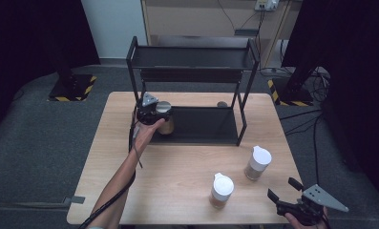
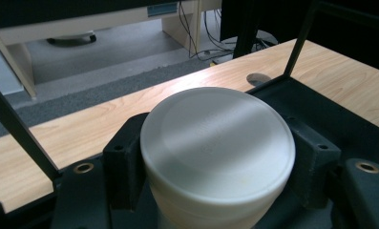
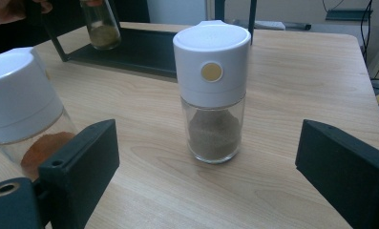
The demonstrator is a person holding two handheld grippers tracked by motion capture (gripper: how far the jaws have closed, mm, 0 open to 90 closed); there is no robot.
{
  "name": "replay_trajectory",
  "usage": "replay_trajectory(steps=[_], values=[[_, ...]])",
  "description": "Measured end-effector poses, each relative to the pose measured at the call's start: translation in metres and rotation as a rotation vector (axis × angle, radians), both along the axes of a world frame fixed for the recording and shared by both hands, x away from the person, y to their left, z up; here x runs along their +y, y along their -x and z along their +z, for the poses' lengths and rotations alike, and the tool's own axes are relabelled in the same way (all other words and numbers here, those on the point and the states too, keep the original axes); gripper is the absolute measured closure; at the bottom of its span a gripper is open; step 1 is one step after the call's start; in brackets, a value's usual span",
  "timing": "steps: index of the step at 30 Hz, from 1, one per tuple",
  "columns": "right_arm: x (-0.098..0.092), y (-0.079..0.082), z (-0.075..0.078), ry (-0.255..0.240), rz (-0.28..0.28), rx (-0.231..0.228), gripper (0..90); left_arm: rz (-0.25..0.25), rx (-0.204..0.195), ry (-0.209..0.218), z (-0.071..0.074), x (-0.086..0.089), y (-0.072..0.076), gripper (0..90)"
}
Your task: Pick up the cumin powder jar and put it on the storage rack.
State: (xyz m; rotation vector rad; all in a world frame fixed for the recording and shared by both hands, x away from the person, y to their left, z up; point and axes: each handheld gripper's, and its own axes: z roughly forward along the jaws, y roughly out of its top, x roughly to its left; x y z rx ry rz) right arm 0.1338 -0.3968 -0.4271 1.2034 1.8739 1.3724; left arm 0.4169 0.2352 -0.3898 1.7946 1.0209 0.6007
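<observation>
The spice jar (image 1: pixel 164 119), white-capped with no readable label, sits pinched at its cap in the left gripper (image 1: pixel 151 113) over the black rack's (image 1: pixel 196 126) lower shelf. The right gripper (image 1: pixel 285 191) is spread wide, empty, near two more white-capped spice jars (image 1: pixel 257 162) on the wooden table (image 1: pixel 177 167).

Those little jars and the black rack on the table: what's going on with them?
A person is putting spice jars onto a black two-level rack. The left gripper is shut on a white-capped jar and holds it at the left end of the rack's bottom shelf. Two more white-capped jars stand on the wooden table in front. The right gripper waits open at the table's near right corner, holding nothing.
</observation>
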Motion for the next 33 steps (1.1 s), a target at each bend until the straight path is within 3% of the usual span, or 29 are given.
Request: replay_trajectory(steps=[13,23,25,28,33], values=[[0.000,-0.001,0.000,-0.002,0.003,0.003,7.7,0.009,0.010,0.015,-0.006,0.001,-0.001,32.4],[0.000,0.000,0.000,-0.001,0.004,0.003,7.7,0.006,-0.008,0.009,-0.009,-0.001,0.001,31.7],[0.000,0.000,0.000,-0.001,0.004,0.003,7.7,0.019,-0.010,0.020,-0.008,-0.001,0.002,20.4],[0.000,0.000,0.000,-0.002,0.004,0.002,7.7,0.017,-0.026,0.042,-0.006,0.001,0.002,16.1],[0.000,0.000,0.000,-0.002,0.005,0.001,7.7,0.013,-0.014,0.039,0.005,0.002,0.000,10.3]])
